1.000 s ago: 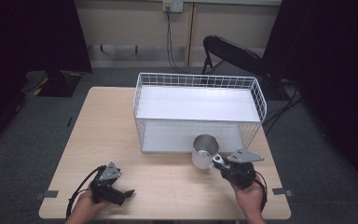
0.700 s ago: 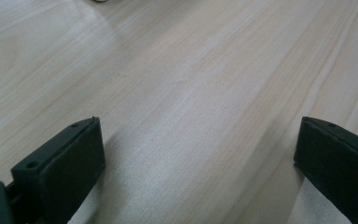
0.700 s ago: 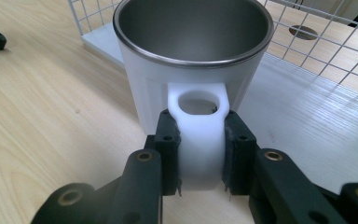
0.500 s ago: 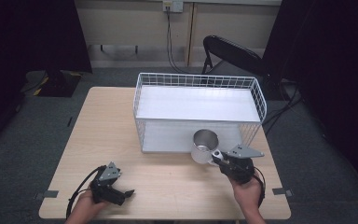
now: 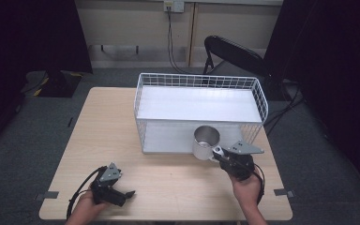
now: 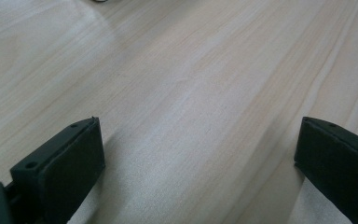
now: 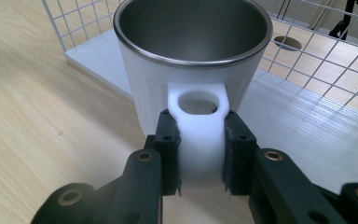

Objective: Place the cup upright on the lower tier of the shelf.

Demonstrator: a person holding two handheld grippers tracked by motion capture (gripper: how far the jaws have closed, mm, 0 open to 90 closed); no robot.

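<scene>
White mug (image 7: 191,60) with steel inside, held upright by its white handle (image 7: 198,121) between the fingers (image 7: 168,140) of the right gripper (image 5: 221,154). Pads clenched on both sides of the handle, just below its round hole. Seen from the high view as mug (image 5: 206,140) at the front wall of the white wire basket (image 5: 258,96), near the right front corner, its rim about level with the top wire of the basket there. Cannot tell from the pictures whether the bottom of the mug is touching the tabletop (image 5: 98,122) or is a little above it. Basket standing on the far half of the tabletop, with a white flat bottom inside.

Left gripper (image 5: 127,193) near the front left edge of the tabletop, well apart from the mug and from the basket, held low in the person's left hand (image 5: 82,211). Fingers (image 6: 65,158) released and spread wide over bare light wood, nothing between them.
</scene>
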